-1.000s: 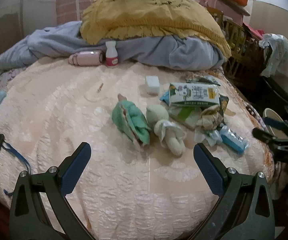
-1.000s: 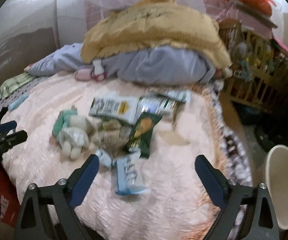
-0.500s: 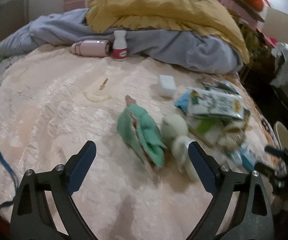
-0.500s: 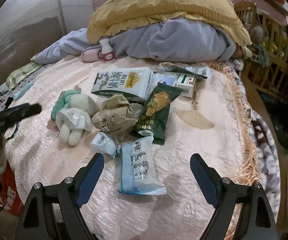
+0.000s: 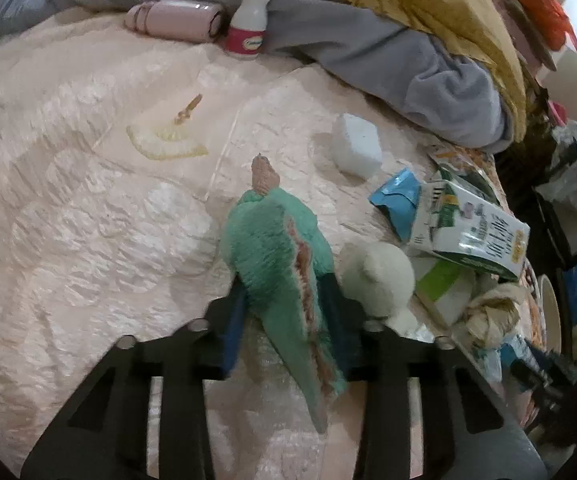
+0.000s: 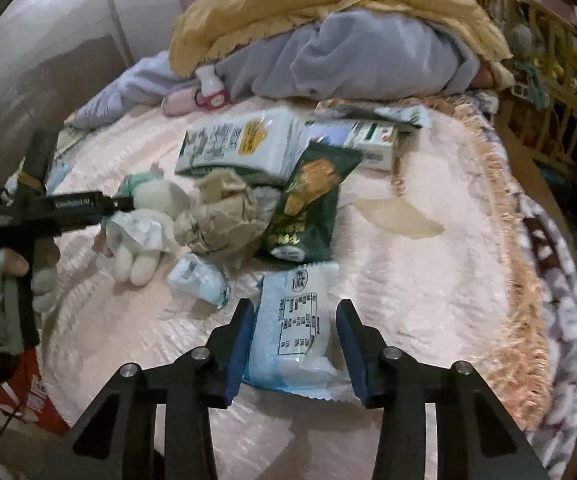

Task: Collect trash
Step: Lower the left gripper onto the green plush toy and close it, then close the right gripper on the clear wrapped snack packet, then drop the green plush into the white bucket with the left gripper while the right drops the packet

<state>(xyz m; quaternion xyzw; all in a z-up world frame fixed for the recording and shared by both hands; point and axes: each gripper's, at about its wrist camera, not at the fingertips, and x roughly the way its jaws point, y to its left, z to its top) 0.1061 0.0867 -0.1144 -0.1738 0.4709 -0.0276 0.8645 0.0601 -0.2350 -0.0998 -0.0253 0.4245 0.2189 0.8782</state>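
My left gripper [image 5: 284,312] is shut on the green plush toy [image 5: 276,248] lying on the pink bedspread. A white plush toy [image 5: 380,276] lies right of it. My right gripper [image 6: 296,344] has closed in around a light blue wipes packet [image 6: 292,332]; the pads stand at its two sides, contact unclear. Trash lies beyond: a crumpled brown paper [image 6: 220,212], a dark green snack bag [image 6: 308,204], a white-green carton [image 6: 240,148], a small blue packet [image 6: 196,280] and a white box [image 6: 368,140].
A pink roll [image 5: 176,20] and a small white bottle [image 5: 248,28] stand by grey and yellow blankets [image 5: 388,48] at the back. A white block [image 5: 358,152] lies mid-bed. The fringed bed edge [image 6: 524,280] is at right; a wooden crib [image 6: 548,64] stands beyond.
Both grippers moved forward and down onto the bed. The left jaws closed on the green plush toy. The right jaws narrowed around the light blue packet.
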